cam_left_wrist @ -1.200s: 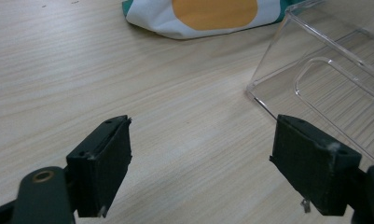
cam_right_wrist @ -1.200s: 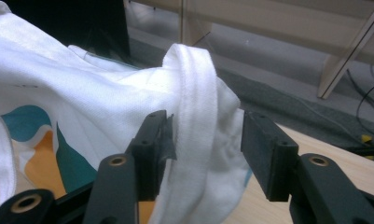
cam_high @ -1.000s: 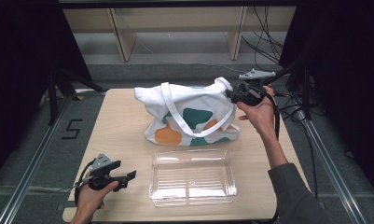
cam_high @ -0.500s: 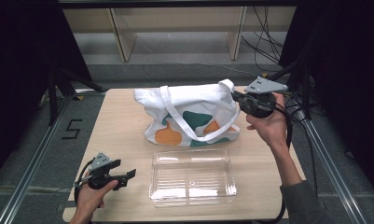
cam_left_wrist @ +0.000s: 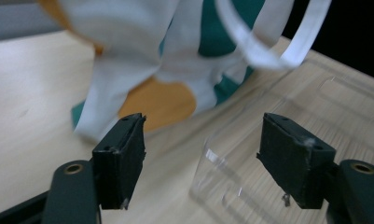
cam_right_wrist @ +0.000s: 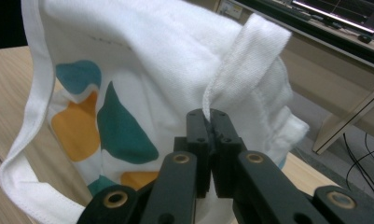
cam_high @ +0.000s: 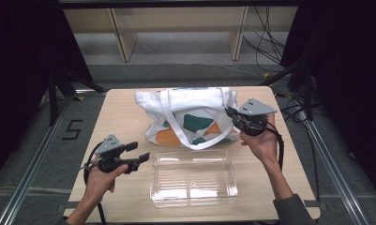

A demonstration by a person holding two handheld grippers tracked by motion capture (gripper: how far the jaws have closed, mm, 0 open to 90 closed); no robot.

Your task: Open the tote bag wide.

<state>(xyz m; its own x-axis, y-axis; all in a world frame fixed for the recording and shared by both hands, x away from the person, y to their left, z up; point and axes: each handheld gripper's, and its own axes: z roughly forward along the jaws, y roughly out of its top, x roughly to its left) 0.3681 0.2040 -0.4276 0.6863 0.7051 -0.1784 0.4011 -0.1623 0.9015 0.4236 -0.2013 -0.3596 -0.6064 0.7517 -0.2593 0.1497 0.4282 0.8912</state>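
The tote bag (cam_high: 190,117) stands at the table's far middle, behind the clear tray (cam_high: 193,178). The right gripper (cam_right_wrist: 210,114) pinches the bag's rim fabric; hold that edge taut. The left gripper (cam_high: 139,151), jaws just closing yet spread and empty, should take the opposite rim squarely.

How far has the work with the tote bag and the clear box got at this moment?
Done: the right gripper has shut on the rim of the white cloth tote bag with teal and orange patches. In hand: the left gripper, nothing between its closing jaws, sits beside the clear plastic box. Left: the box lies empty on the table, outside the bag.
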